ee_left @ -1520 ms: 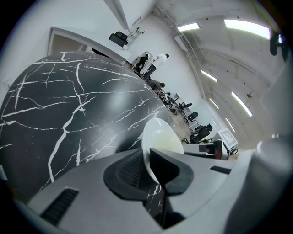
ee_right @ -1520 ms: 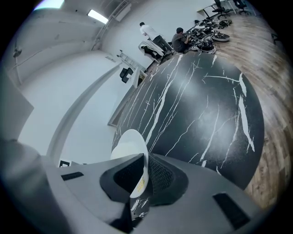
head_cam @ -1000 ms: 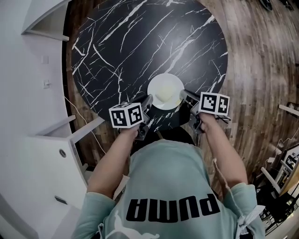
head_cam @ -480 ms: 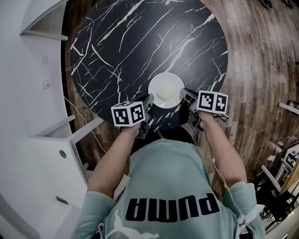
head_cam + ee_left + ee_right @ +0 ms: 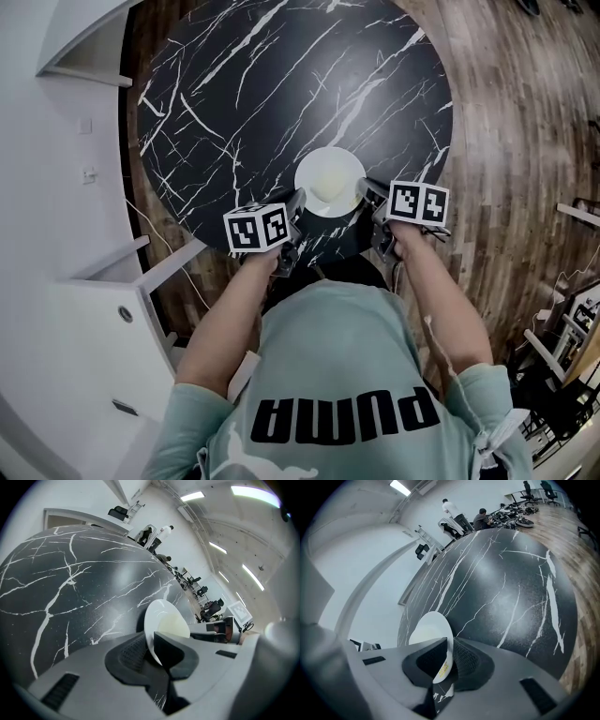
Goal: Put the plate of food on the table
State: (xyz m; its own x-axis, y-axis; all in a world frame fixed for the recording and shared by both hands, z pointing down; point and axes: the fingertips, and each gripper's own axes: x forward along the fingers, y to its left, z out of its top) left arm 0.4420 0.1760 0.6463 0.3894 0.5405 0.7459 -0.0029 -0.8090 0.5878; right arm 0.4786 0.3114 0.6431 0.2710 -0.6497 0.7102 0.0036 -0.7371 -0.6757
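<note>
A white plate (image 5: 328, 181) with pale yellowish food lies low over the near edge of the round black marble table (image 5: 281, 84). My left gripper (image 5: 298, 202) is shut on the plate's left rim, and my right gripper (image 5: 366, 192) is shut on its right rim. In the left gripper view the plate (image 5: 166, 620) stands edge-on between the dark pads of the left gripper (image 5: 150, 646), above the table (image 5: 70, 583). In the right gripper view the plate's (image 5: 429, 630) rim is pinched in the right gripper (image 5: 449, 660). Whether the plate touches the table (image 5: 511, 573) I cannot tell.
Wooden floor (image 5: 525, 141) surrounds the table on the right. White shelving (image 5: 56, 309) stands at the left. The person's torso in a green shirt (image 5: 328, 394) fills the lower part of the head view. Far off, people and chairs (image 5: 464, 520) stand beyond the table.
</note>
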